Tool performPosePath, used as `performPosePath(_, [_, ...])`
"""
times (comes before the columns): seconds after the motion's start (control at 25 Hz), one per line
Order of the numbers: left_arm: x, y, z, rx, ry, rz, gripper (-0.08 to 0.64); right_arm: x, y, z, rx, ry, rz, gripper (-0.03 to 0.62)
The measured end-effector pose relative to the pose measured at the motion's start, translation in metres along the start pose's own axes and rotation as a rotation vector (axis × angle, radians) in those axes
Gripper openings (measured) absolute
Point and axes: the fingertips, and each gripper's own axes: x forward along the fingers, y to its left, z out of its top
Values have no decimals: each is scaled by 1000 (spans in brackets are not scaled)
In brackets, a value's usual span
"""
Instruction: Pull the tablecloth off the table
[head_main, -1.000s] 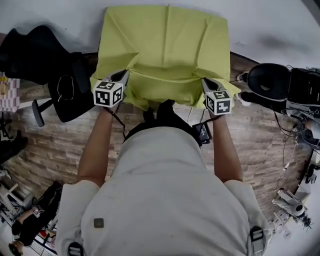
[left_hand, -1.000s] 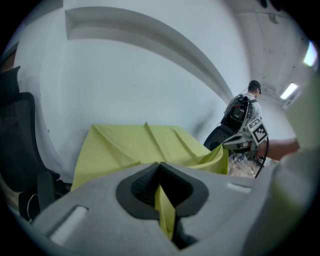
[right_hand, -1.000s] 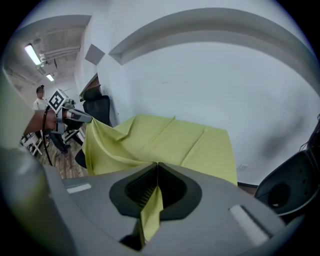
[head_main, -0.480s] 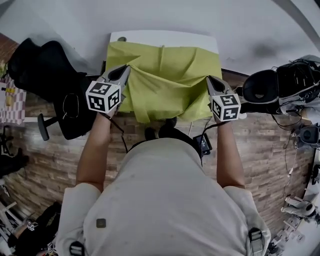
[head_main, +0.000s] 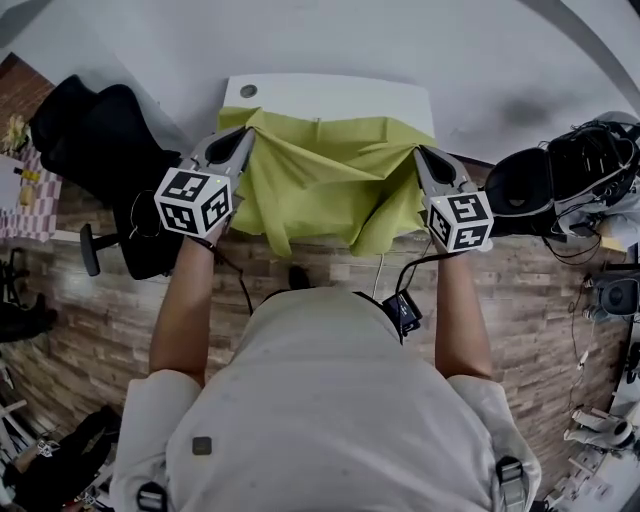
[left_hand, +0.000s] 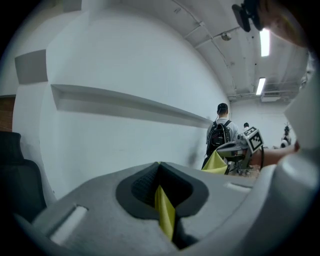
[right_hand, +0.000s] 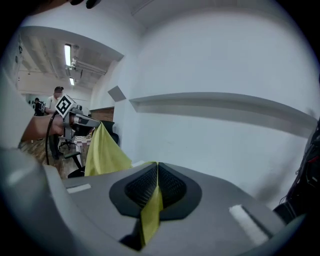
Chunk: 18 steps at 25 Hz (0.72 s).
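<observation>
White table (head_main: 330, 92) is showing partly bare; left gripper (head_main: 246, 138) and right gripper (head_main: 420, 154) are pinching corners of the tablecloth (head_main: 320, 180), seemingly soft and light.

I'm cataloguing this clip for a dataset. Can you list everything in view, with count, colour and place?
tablecloth: one, yellow-green, bunched over the table's near edge
table: one, white, in front of the person, far strip bare
office chair: one, black, left of the table
black equipment: several pieces, right of the table
floor: brown planks, under everything
bystander: one, black backpack, distant in left gripper view
left gripper: one, grey, fingers shut on the tablecloth
right gripper: one, grey, fingers shut on the tablecloth
</observation>
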Motion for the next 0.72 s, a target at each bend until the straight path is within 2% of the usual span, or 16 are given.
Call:
performPosePath(0.36, [-36, -84, 5, 8, -37, 40, 2, -82, 6, 2, 7, -79, 60, 14])
performPosePath(0.56, [-70, -138, -14, -1, -27, 80, 2, -140, 13, -18, 28, -97, 105, 14])
performPosePath(0.72, [-98, -167, -28, 12, -2, 98, 2, -173, 26, -16, 27, -126, 126, 14])
